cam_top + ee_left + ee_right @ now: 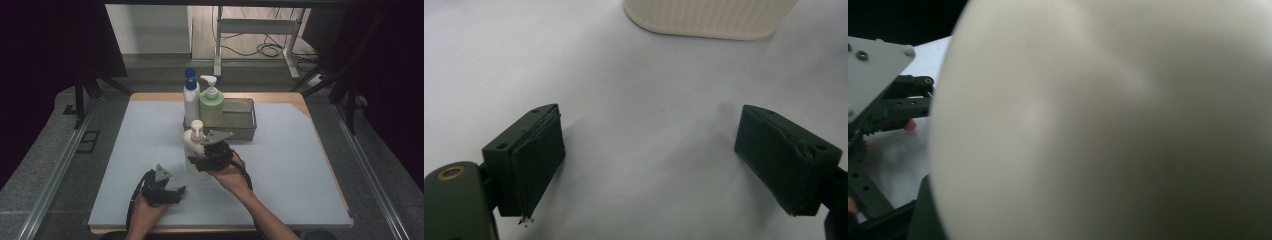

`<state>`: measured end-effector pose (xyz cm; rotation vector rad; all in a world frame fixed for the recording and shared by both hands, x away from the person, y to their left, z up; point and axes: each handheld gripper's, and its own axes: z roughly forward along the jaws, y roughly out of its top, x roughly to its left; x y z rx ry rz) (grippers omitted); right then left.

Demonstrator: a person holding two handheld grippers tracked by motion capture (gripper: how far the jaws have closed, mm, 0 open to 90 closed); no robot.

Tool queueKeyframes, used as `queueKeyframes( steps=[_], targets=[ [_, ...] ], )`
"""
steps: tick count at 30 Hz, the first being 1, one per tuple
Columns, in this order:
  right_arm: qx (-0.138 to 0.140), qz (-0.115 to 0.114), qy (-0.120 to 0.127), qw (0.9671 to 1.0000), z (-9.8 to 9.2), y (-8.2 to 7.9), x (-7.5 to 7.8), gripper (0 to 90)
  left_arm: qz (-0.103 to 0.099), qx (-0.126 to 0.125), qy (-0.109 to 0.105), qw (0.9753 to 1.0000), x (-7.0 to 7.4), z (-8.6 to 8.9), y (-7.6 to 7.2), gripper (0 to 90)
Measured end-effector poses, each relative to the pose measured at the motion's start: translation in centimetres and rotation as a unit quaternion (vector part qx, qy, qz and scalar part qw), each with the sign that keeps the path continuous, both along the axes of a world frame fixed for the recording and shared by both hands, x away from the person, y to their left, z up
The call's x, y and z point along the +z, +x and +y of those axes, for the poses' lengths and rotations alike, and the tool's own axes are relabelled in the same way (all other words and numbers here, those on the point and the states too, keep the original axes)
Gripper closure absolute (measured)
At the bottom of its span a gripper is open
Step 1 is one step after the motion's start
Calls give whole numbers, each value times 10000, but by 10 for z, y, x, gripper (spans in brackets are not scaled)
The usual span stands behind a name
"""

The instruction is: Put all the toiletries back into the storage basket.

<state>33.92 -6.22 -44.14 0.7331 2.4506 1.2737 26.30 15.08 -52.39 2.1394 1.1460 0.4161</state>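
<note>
The right gripper [200,162] is clasping the cream pump bottle [194,150] around its lower body, standing it upright on the grey mat [295,165] near the middle of the table, just in front of the metal basket [240,131]. In the right gripper view the bottle's pale wall is pressing up so close to the camera that it is blurring, which suggests the jaws are closed on it from either side, low on the body, probably so the tall pump head is staying clear and the bottle is not tipping.

The left gripper [170,194] is resting low on the mat, nearer and to the left, with its jaws spread wide and holding nothing. In the left gripper view the ribbed base of the cream bottle is sitting just beyond the open jaws, apart from them, so this hand seems to be waiting out of the way.

In the basket's left end a white bottle with a blue cap [190,97] and a green pump bottle [212,102] are standing side by side, leaving the right part free, likely for the cream one.
</note>
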Motion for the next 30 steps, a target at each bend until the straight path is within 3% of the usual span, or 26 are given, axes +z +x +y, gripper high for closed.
queueKeyframes(
  steps=[16, 30],
  targets=[
    [-7, 158, -22, 9999, -7, 4, 2, 386, -3, 0, -6, 10000, 0, 0, 0, 121],
    [-12, -2, -122, 9999, -22, -2, 18, 397, -4, 7, -13, 10000, 0, 0, 0, 121]
  ],
)
